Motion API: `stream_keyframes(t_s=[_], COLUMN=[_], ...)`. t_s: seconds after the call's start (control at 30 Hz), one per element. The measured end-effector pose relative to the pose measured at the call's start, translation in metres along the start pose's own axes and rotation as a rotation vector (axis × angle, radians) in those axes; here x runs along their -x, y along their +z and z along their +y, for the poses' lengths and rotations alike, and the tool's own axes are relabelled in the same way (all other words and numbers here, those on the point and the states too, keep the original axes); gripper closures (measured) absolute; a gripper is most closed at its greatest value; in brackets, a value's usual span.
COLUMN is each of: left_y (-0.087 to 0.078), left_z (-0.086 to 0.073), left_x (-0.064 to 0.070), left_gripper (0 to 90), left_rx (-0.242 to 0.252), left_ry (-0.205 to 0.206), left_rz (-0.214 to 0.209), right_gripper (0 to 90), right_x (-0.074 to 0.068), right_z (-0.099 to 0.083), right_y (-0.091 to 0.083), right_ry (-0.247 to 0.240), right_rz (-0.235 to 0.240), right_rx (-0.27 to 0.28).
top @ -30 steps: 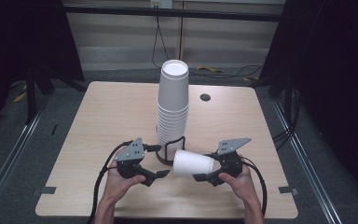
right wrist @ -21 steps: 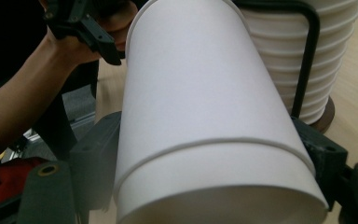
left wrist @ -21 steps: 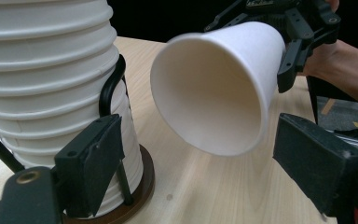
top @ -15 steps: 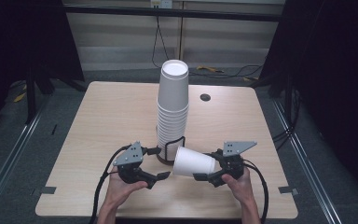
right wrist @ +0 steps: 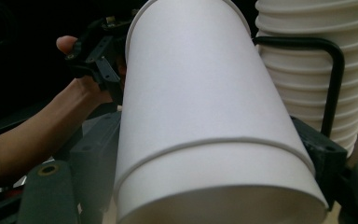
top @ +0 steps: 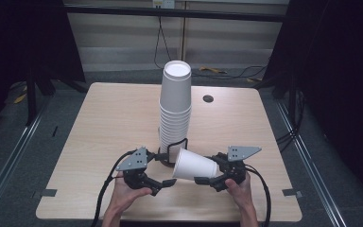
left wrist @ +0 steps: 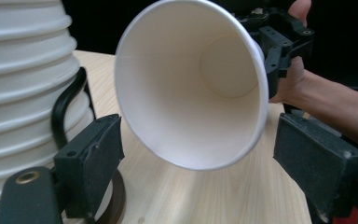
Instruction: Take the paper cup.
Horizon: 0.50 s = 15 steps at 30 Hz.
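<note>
A tall stack of white paper cups (top: 175,106) stands mid-table in a black wire holder (top: 183,142). My right gripper (top: 206,171) is shut on a single white paper cup (top: 194,165), held on its side just above the table, mouth pointing left. In the right gripper view the cup (right wrist: 205,121) sits clamped between the jaws of my right gripper (right wrist: 209,156), with the stack (right wrist: 307,60) behind. My left gripper (top: 166,170) is open, facing the cup's mouth. In the left gripper view the cup (left wrist: 191,84) opens toward my left gripper (left wrist: 205,154), apart from both pads, and the stack (left wrist: 23,88) is at the left.
The light wooden table (top: 104,123) has a small dark round hole (top: 208,99) at the back right of the stack. Both hands are near the front edge. Dark floor and metal rails surround the table.
My left gripper has slid slightly toward the table's front edge. The right gripper and its cup have barely shifted.
</note>
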State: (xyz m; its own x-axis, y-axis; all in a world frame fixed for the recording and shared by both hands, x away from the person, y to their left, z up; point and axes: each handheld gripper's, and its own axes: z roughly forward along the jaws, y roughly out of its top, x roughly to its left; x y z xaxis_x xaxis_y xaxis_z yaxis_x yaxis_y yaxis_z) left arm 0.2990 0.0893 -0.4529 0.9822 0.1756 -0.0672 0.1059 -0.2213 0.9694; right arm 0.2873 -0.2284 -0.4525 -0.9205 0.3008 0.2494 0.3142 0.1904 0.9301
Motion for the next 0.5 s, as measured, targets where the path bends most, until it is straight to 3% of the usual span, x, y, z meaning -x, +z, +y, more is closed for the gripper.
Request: stream_keyframes(t_s=[0.37, 0.5], left_y=[0.007, 0.012], left_z=[0.005, 0.009], left_x=[-0.008, -0.009], left_gripper=[12.9, 3.6], left_rx=[0.026, 0.003], left_ry=[-0.017, -0.013], left_rz=[-0.023, -0.018], right_gripper=[22.5, 22.5], right_x=[-0.001, -0.001], right_z=[-0.001, 0.000], right_y=[0.003, 0.005], right_ry=[-0.013, -0.018], right_rz=[0.025, 0.036], right_rx=[-0.008, -0.024])
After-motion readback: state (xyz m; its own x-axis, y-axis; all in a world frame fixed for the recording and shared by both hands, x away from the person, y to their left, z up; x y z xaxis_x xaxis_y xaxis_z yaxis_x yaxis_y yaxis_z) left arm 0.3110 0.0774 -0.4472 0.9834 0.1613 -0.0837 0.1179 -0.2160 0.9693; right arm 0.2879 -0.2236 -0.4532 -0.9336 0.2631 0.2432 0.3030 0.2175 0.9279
